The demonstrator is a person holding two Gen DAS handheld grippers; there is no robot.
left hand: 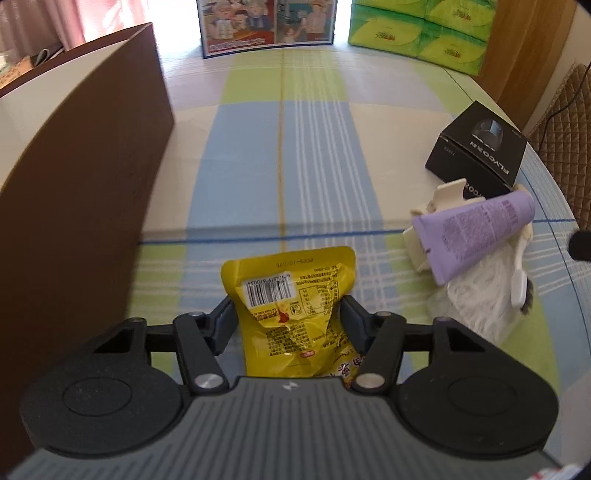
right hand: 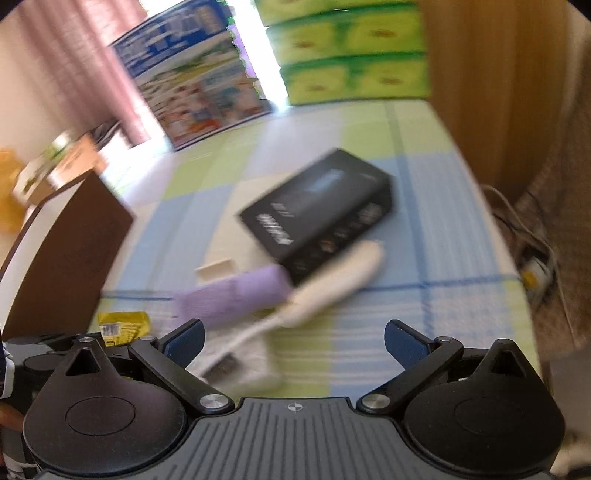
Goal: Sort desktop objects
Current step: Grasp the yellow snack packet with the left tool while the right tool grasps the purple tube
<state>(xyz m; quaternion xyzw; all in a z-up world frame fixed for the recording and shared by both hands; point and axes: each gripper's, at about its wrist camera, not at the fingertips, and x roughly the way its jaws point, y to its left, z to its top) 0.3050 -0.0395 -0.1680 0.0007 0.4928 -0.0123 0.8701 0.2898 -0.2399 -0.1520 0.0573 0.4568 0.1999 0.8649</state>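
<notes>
Down at 6 o'clock of the left wrist view, left tongs (left hand: 290, 317) closed on a yellow snack pouch (left hand: 291, 295), both dark pads pressing its crumpled sides, barcode face up. Pouch resting on a checked cloth (left hand: 314, 147) over the worktop, just beside a tall brown box (left hand: 85, 177) filling the 9 o'clock side. Over at 3 o'clock, a small heap: purple tube (left hand: 476, 236) lying tilted across a cream hair clip (left hand: 439, 206), a black carton (left hand: 480, 147) touching the tube's far end, a white brush (left hand: 521, 273) on a clear wrapper at 4 o'clock. Up at 12 o'clock, a picture box (left hand: 266, 26) standing, green tissue packs (left hand: 424, 33) beside it toward 1 o'clock.

Seen from the right wrist, blurred: right tongs (right hand: 293, 341) wide apart, nothing between the pads, hovering above the cloth near the heap. Black carton (right hand: 317, 206) at centre, purple tube (right hand: 236, 295) and white brush (right hand: 328, 284) just below it, touching. Yellow pouch (right hand: 122, 325) at 8 o'clock, beside the brown box (right hand: 66, 251). Tissue packs (right hand: 351, 55) stacked at 12 o'clock, picture box (right hand: 199, 77) at 11 o'clock.
</notes>
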